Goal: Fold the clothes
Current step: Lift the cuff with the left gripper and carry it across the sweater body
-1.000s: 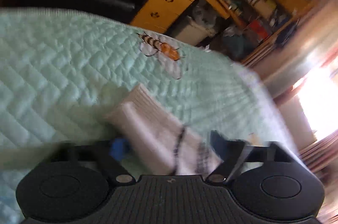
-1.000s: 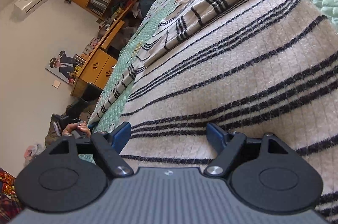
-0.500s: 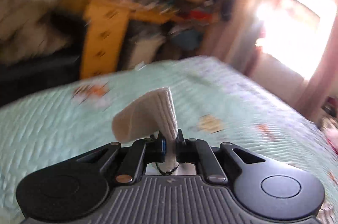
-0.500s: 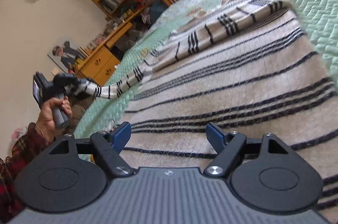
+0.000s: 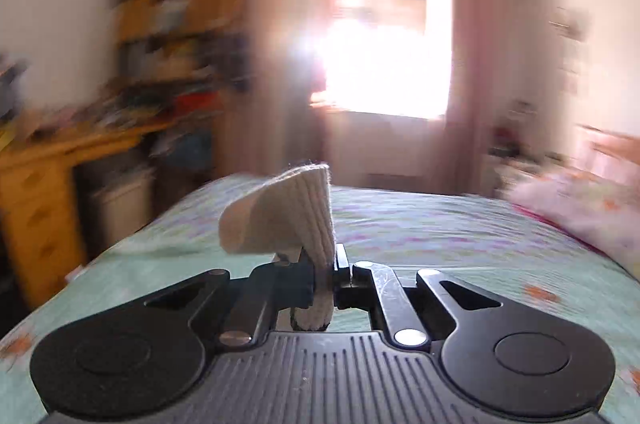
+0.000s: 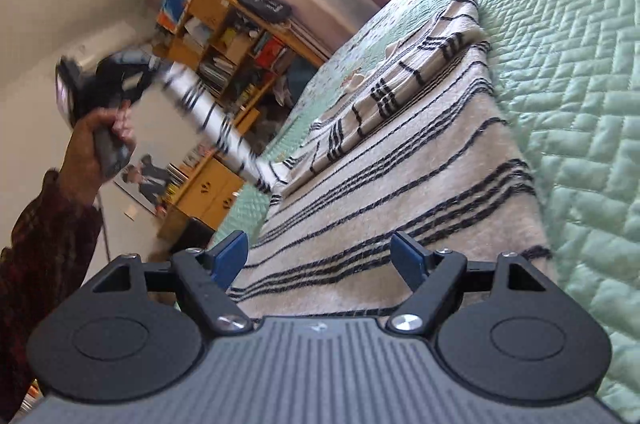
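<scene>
A cream sweater with black stripes [image 6: 380, 192] lies spread on the green quilted bed [image 6: 580, 64]. My left gripper [image 5: 326, 276] is shut on the ribbed cuff [image 5: 288, 212] of its sleeve, which sticks up past the pads. In the right wrist view, a hand holds that left gripper [image 6: 158, 74] high off the bed's left side. From it the striped sleeve [image 6: 216, 120] stretches taut down to the sweater body. My right gripper [image 6: 318, 248] hovers open over the sweater's near edge, with nothing pinched between its blue pads [image 6: 230, 256].
A yellow desk with drawers [image 6: 208, 192] and cluttered bookshelves [image 6: 224, 36] stand past the bed's left side. A bright window [image 5: 388, 36] with curtains is beyond the foot. A pink pillow [image 5: 580, 200] lies at the right. The person's plaid sleeve [image 6: 44, 224] is at the left.
My left gripper closed on the cuff, lifted it off the quilt and swung round toward the window, pulling the sleeve taut in the air. My right gripper shifted slightly and stayed open.
</scene>
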{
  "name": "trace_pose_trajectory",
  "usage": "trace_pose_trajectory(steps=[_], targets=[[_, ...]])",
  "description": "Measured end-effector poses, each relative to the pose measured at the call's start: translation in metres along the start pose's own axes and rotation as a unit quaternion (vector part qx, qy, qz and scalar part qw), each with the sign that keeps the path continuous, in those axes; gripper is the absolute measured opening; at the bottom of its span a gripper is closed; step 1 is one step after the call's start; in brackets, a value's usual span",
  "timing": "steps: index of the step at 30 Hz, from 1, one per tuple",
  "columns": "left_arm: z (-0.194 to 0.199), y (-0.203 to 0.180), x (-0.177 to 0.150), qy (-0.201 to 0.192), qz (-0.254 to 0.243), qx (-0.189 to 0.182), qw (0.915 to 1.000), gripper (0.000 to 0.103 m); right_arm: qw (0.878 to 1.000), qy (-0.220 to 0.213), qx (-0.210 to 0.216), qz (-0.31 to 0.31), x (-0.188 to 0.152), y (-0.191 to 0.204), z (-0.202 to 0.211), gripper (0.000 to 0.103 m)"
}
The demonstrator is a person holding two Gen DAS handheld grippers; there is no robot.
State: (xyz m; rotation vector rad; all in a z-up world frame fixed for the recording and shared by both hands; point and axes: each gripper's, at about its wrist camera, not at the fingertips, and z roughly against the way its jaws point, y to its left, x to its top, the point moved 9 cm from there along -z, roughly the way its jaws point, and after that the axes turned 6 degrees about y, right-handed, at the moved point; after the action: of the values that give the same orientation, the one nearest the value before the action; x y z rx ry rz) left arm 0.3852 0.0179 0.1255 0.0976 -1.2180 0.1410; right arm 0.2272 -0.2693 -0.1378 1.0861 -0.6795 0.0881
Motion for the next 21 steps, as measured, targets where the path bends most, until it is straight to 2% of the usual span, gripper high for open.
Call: trace_pose_trajectory(steps=[1,3,5,7,8,10,16,21], targets=[[-0.013,-0.028,-0.01,0.013,-0.027,-0.016,0.9994,0.009,1.0,-0.001,0.007,-0.002,0.001,-0.002,0.001,0.079],[-0.046,-0.083,-0.052,0.065,-0.087,-0.039,0.9933,0.009,1.0,-0.004,0.018,-0.005,0.003,-0.005,0.004,0.079],[-0.079,-0.128,-0.115,0.13,-0.151,-0.044,0.9789,0.009,1.0,-0.005,0.029,-0.007,0.005,-0.008,0.007,0.079],[-0.099,-0.154,-0.181,0.184,-0.203,-0.043,0.9607,0.009,0.999,-0.01,0.04,-0.008,0.006,-0.008,0.012,0.079],[-0.104,-0.16,-0.207,0.197,-0.22,-0.041,0.9545,0.009,0.999,-0.014,0.044,-0.007,0.007,-0.007,0.015,0.079],[-0.101,-0.17,-0.24,0.198,-0.246,-0.038,0.9481,0.009,0.999,-0.022,0.047,-0.008,0.01,-0.009,0.02,0.079],[-0.09,-0.181,-0.251,0.19,-0.251,-0.036,0.9484,0.01,0.997,-0.037,0.058,-0.027,0.016,-0.019,0.027,0.08],[-0.096,-0.171,-0.24,0.202,-0.194,-0.051,0.9587,0.01,0.998,-0.033,0.055,-0.026,0.013,-0.024,0.024,0.08]])
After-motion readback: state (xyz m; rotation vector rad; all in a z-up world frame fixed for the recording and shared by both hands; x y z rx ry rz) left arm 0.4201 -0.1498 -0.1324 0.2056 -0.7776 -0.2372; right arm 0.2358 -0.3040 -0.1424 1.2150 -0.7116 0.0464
